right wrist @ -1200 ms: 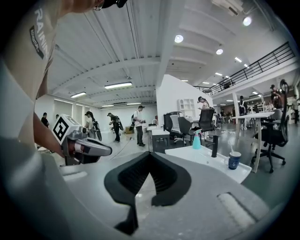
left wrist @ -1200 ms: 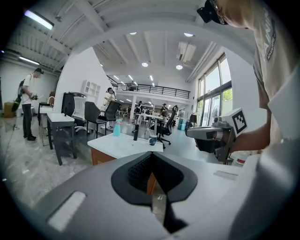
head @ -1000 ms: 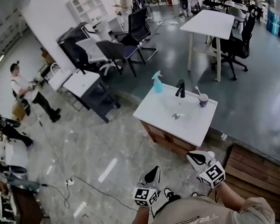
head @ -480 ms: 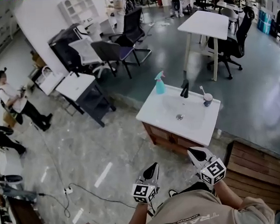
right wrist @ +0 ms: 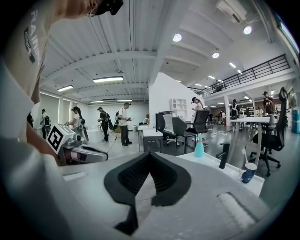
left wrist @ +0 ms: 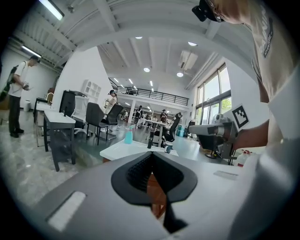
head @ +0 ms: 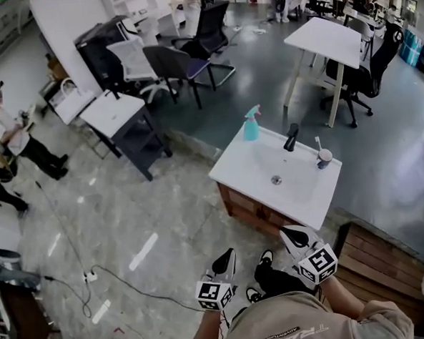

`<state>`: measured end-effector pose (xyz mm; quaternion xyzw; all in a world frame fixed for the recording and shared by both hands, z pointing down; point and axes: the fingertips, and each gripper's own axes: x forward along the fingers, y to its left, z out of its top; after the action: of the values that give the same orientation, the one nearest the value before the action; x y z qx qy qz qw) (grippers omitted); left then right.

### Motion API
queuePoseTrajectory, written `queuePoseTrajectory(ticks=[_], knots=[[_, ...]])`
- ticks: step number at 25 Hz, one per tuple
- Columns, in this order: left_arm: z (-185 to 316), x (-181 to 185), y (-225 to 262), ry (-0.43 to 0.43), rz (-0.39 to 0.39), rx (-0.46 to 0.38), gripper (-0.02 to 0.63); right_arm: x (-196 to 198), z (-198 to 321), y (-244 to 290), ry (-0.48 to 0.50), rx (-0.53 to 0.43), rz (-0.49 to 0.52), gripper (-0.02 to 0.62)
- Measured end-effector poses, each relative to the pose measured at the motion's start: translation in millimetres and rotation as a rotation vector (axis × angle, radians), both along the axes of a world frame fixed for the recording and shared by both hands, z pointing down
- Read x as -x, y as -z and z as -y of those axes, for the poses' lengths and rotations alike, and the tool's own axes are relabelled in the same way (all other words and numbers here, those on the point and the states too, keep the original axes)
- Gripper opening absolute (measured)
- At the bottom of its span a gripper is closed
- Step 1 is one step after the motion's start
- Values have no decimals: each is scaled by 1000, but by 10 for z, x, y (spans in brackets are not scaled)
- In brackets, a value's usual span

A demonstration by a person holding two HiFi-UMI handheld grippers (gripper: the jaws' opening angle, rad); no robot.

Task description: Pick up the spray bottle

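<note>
- Showing one blue spray bottle (head: 250, 124), one faucet (head: 291, 137), one cup (head: 324, 158) and two grippers.
- Since a second ago, the white sink counter (head: 234, 172) has drifted slightly right in frame, and black shoes (head: 266, 258) now show.
- Left gripper (head: 228, 255) and right gripper (head: 291, 233), at bottom centre, are both clenched and empty.
- The bottle stands on the counter's far corner, upper centre, well apart from both.
</note>
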<state>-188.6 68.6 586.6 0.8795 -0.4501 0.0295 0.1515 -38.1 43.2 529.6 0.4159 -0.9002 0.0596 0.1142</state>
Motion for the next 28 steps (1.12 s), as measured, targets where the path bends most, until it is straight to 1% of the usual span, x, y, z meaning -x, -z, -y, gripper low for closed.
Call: queuePoseTrajectory(ticks=[3,7,12,16,21,25,28], knots=[[177,120,-56,36,12,24,17,82,212,-125,32,27,2,3],[544,256,-80,70,44,56,17,154,678,-173,56,16,3,3],[1191,96,-49,4,99,39,17,81,1343,-195,35,-26,46,3],[1709,-99,59,-6,86,21,17,-117,1694,-406,9,15,35,3],[2040,-282,60,-47,100,30,17,-306,1975,-516,-9,34,8,3],[2260,-370,93,-62,112,24,17,-381,2207,-430,-14,6,13,3],[2464,-426,149,-78,85,24,17,-443,2361,-417,-44,-14,-9,3]])
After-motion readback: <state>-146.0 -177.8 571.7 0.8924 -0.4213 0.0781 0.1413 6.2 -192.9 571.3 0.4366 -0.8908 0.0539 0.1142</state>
